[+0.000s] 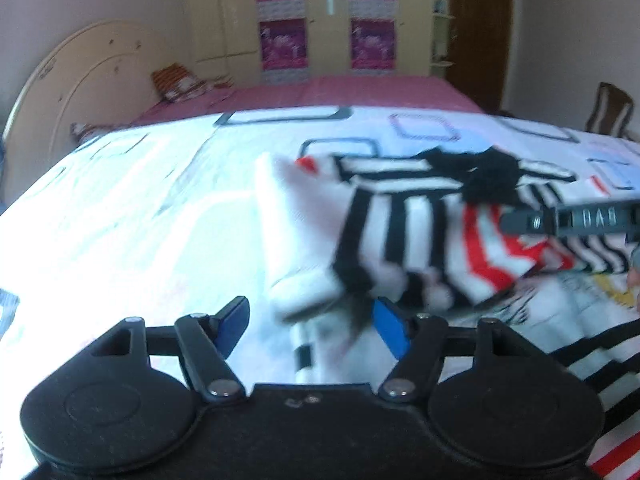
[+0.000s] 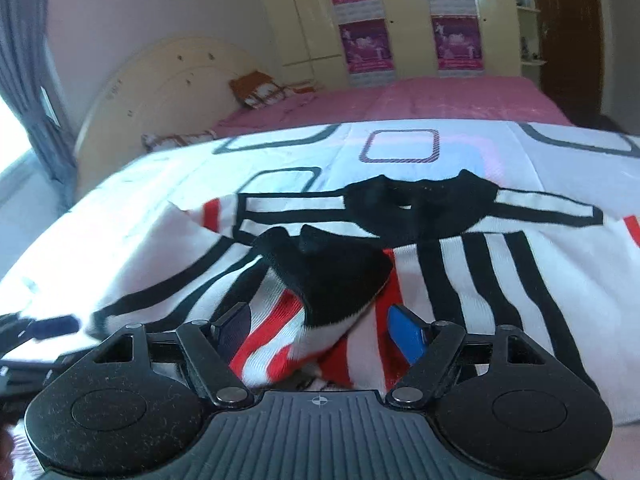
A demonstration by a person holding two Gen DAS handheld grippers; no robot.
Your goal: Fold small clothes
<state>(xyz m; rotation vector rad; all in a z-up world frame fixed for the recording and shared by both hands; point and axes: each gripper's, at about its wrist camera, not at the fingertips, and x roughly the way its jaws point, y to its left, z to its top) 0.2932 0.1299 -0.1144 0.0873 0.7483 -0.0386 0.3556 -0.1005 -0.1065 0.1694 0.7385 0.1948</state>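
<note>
Left gripper, jaws standing apart, empty; a folded white edge of the black, white and red striped knit shirt lies just beyond its blue pads. Right gripper, jaws likewise apart, with a black-cuffed, red-striped sleeve lying loose between the pads, unpressed. The shirt rests on a white bedspread printed with rounded rectangles. Beyond: pink bed, cream wardrobe with purple posters.

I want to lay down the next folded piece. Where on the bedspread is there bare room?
Bare: the white patterned bedspread left of the striped black, white and red shirt, and the strip between its black collar and the pink bed. Crowded: around the shirt.
</note>
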